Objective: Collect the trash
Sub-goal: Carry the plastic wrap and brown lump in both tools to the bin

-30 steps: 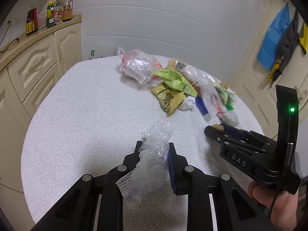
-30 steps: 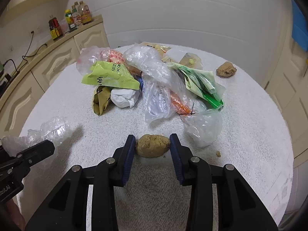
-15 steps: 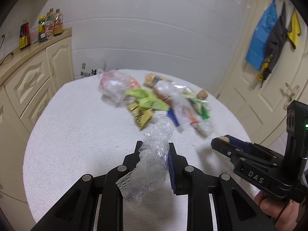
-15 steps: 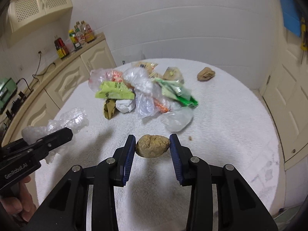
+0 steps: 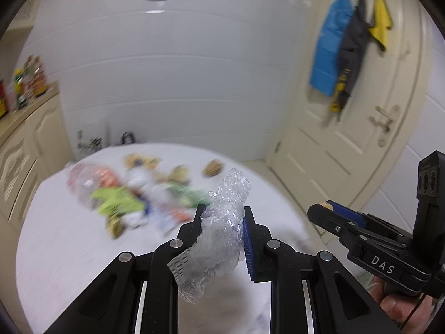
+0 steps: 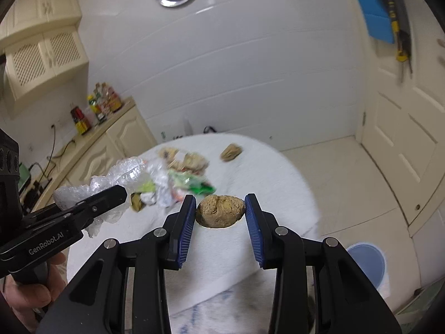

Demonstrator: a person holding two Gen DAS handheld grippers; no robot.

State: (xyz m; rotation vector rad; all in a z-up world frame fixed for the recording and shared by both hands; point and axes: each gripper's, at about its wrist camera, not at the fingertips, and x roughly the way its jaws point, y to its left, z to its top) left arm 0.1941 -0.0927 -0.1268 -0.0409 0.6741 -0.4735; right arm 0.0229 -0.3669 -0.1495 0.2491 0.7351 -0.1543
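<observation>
Two tools are up in the air over the round white table [image 6: 278, 167], each with something clamped in it. The left tool [image 5: 222, 231] has its jaws pressed together on a crumpled clear plastic wrapper [image 5: 222, 228], which sticks up past the tips and hangs down below them with a small printed label at its lower end. The right tool [image 6: 219, 211] is clamped on a brown crumpled paper wad [image 6: 220, 211], squeezed between the two blue pads and held clear of the cloth. From the left tool's side the right tool shows off to the right, gripped by a hand [image 5: 395, 306] at the bottom edge. Back on the table a heap of trash [image 6: 178, 178] lies well away from both tools, blurred: green and yellow wrappers, clear bags, something orange. Another brown paper wad [image 6: 231, 151] lies apart from the heap, toward the far edge. Down on the floor beside the table, to the right, stands a blue bin [image 6: 367, 261] with a light liner
</observation>
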